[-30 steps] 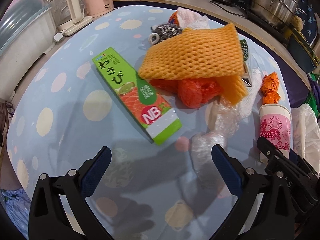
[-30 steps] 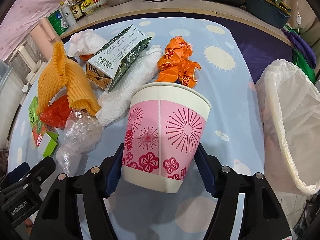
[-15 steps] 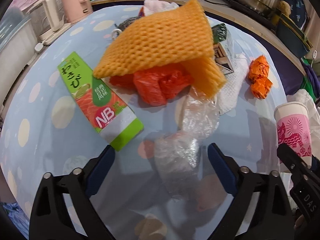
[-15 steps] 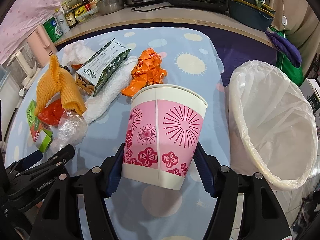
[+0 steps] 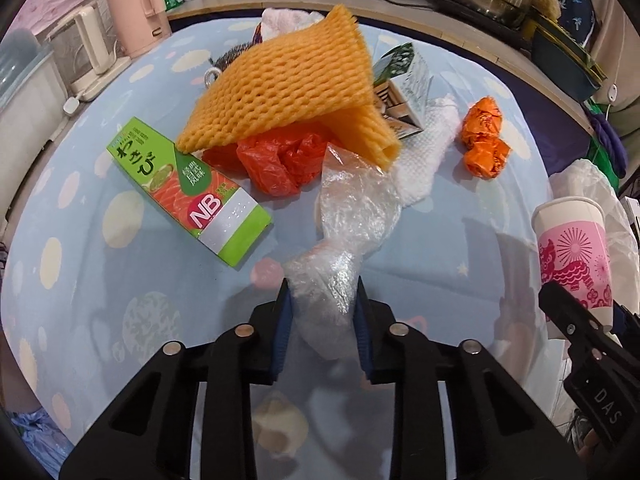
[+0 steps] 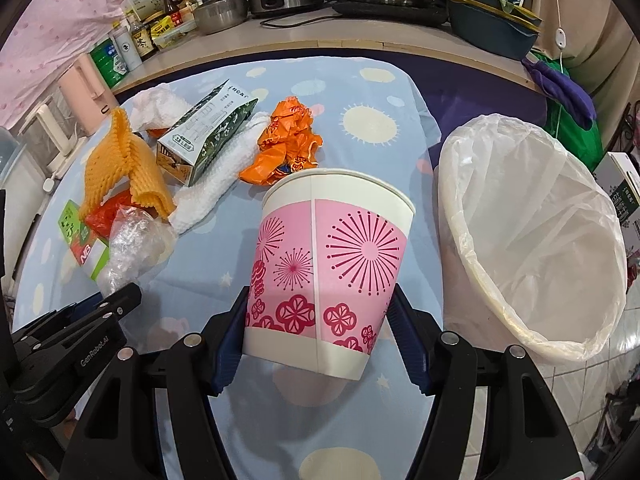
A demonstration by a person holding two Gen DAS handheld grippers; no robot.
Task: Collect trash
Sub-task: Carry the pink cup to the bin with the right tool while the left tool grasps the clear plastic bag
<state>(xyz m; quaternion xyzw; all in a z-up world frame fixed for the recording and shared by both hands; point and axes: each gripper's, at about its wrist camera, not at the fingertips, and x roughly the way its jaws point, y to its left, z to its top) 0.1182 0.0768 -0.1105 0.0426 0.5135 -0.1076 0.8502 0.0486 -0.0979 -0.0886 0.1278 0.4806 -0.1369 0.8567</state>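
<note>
With the right gripper (image 6: 320, 332) pinching the paper cup (image 6: 328, 264) and the left gripper (image 5: 322, 312) pinching the clear plastic wrap (image 5: 352, 216), it seems best to lift the wrap slowly off the desk (image 5: 120, 280) and tip the cup over the lined bin (image 6: 532, 232).

Left tongs (image 5: 322, 300): matte black plastic frame, angular ribbed arms, silver round screw heads along the linkages, dark blue pads lining the fingers (image 5: 283, 320). Right tongs (image 6: 320, 320): same black build, same blue ridged pads, silver screws at 9 and 3 o'clock. White lettering on one body reads "GenRobot.AI", and on the other "DAS", possibly cut short.
</note>
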